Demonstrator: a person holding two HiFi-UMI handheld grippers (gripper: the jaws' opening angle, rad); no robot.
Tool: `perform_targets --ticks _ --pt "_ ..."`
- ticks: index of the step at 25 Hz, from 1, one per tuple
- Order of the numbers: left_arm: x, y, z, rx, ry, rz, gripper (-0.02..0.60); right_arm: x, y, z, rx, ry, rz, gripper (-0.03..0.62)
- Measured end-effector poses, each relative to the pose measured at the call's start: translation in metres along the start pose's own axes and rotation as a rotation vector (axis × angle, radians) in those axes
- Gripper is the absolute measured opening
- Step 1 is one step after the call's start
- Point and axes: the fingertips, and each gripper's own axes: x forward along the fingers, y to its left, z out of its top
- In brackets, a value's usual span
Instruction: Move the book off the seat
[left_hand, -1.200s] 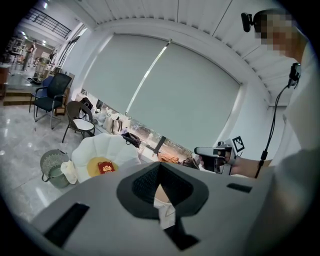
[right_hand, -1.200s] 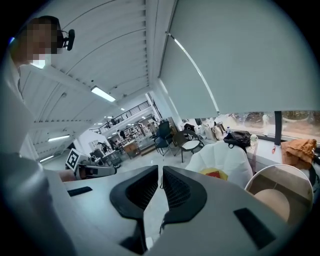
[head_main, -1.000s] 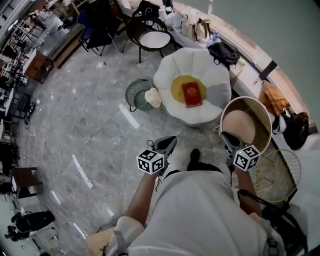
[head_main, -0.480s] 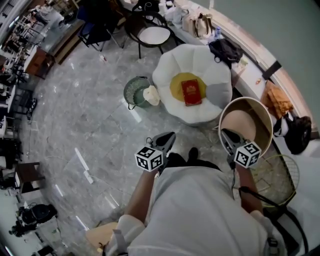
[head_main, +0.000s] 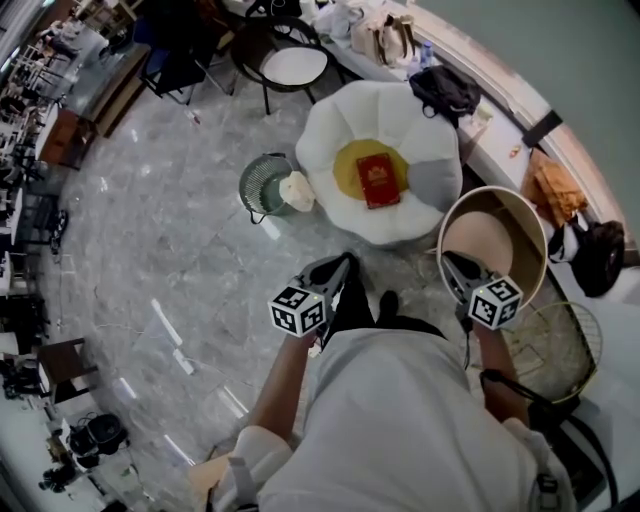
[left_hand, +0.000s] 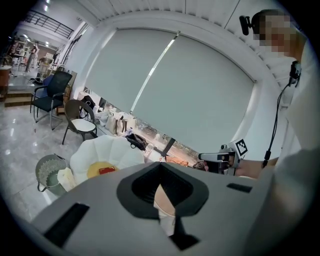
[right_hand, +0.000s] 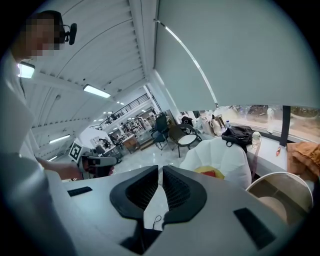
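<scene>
The small red book (head_main: 378, 181) lies flat on the yellow centre cushion (head_main: 346, 170) of the white petal-shaped seat (head_main: 335, 120), well apart from the left gripper (head_main: 343, 262) and right gripper (head_main: 449, 262), both clamped together on nothing.

The grey polished stone floor (head_main: 170, 230) carries a white petal-shaped padded seat (head_main: 330, 125) at the far middle. On that seat lies a round yellow cushion (head_main: 348, 165), with a red rectangular book (head_main: 378, 181) flat on it. Just left stands a green wire basket (head_main: 255, 185), possibly holding crumpled paper. To the near right is a round beige tub chair (head_main: 495, 192).
</scene>
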Motion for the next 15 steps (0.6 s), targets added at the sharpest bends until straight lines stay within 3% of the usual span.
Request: perform_targets --ticks 15 --pt "0.052 0.098 0.037 0.036 0.111 -0.061 0.002 0.092 -0.023 0.04 0.029 0.002 -0.103 0.051"
